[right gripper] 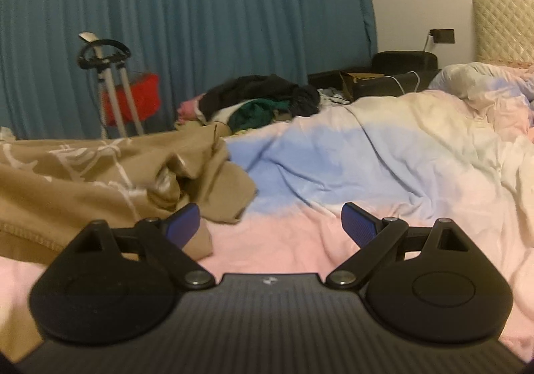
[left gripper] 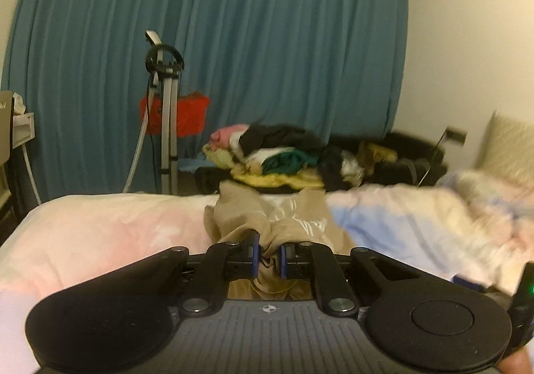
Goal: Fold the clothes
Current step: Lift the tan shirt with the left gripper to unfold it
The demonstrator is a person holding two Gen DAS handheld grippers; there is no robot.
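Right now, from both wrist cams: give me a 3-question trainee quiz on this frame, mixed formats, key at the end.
1. True or false: the left gripper is shut on the tan garment.
2. Multiple choice: how do the jaws of the right gripper stand? A) wide open over the bedding, holding nothing B) clamped on the tan garment C) clamped on the blue curtain
3. Fill the blank: the pile of unfolded clothes lies beyond the far edge of the pastel duvet, in front of the ____ curtain.

Key: 1 true; 2 A; 3 blue
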